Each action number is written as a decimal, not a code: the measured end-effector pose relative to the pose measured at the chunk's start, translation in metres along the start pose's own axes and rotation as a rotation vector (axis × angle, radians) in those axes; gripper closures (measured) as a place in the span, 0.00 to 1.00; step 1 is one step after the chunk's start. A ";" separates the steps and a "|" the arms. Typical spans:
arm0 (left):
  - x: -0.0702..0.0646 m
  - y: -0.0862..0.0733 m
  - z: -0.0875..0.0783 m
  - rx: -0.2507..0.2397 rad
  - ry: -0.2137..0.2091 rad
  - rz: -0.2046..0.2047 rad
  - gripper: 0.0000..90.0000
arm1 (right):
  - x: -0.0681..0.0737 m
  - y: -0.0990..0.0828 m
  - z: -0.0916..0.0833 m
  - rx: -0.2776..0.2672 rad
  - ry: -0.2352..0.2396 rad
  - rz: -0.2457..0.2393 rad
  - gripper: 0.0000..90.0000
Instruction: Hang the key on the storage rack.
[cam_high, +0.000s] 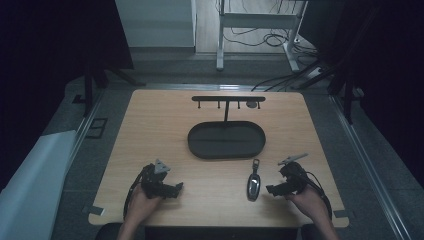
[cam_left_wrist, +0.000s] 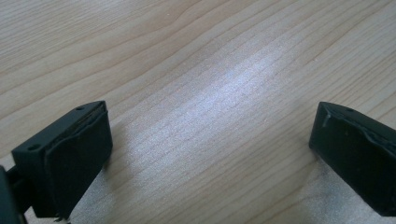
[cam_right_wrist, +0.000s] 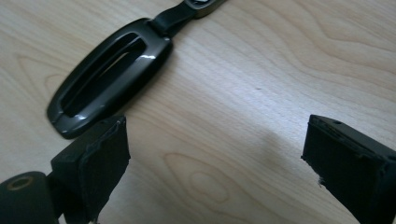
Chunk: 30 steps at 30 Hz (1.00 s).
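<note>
Key fob (cam_high: 254, 183), glossy dark oval with lighter centre inlay and short strap, no readable writing, lying just beside released right tongs (cam_high: 270, 189), left tongs (cam_high: 179, 188) released too, wooden surface (cam_high: 165, 125).

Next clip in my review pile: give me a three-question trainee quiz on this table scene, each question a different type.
1. True or false: the right claw is shut on the key fob.
2. Multiple choice: the key fob lies
A. inside the oval tray
B. on the wooden table, on the person's side of the tray
C. hung on the hook rack
3. Short answer: what lies between the jaws of the left claw?

Key
1. False: its jaws stand open, with the fob beside one of them.
2. B
3. Nothing but bare table.
</note>
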<state>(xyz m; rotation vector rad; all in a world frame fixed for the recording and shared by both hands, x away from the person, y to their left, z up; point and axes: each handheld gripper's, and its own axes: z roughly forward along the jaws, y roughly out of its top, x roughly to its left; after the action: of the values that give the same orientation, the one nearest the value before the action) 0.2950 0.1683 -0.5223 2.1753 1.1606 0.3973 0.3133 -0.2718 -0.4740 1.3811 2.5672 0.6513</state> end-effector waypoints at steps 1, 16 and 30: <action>0.000 0.000 0.000 0.000 0.000 0.000 0.00 | 0.004 0.009 -0.001 0.046 0.004 -0.011 0.09; 0.000 0.000 0.000 -0.001 0.002 -0.003 0.00 | 0.042 0.066 0.013 0.329 0.015 -0.024 0.13; -0.001 0.000 0.000 -0.001 0.003 -0.006 0.00 | 0.057 0.076 0.040 0.415 0.004 -0.008 0.15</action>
<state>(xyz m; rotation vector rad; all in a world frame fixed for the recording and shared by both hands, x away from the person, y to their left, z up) 0.2948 0.1677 -0.5224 2.1707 1.1681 0.3979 0.3521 -0.1761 -0.4720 1.4741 2.8182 0.1171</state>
